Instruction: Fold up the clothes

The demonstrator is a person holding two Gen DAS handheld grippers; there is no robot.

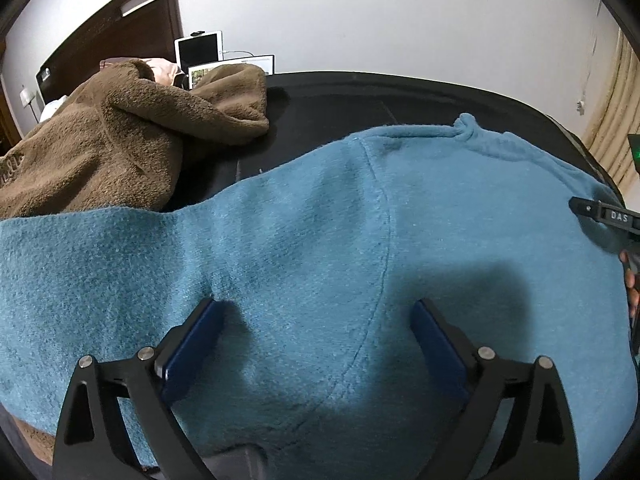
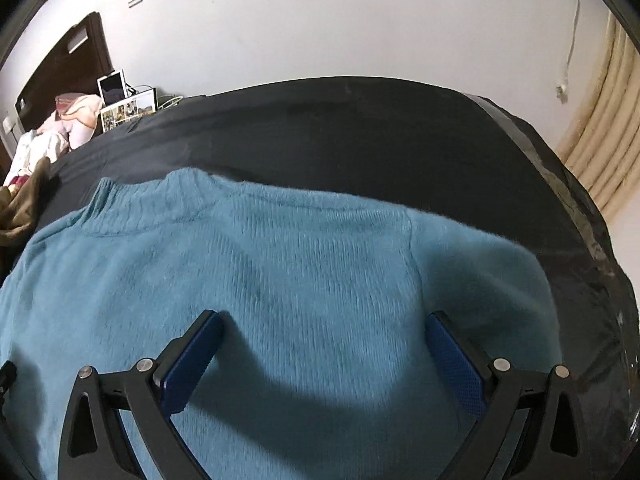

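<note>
On the black table, a fuzzy blue sweater lies flat

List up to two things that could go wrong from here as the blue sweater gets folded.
1. The brown fleece garment lies right beside the blue sweater; a fold could drag it along.
2. Both hand-held grippers, left and right, hover open over thick knit, so a pinch may grab extra layers.

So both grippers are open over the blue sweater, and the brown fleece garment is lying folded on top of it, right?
Not quite. Both the left gripper and the right gripper are open over the blue sweater, but the brown fleece garment lies bunched beside it on the black surface, not folded on top, as the left wrist view shows.
</note>
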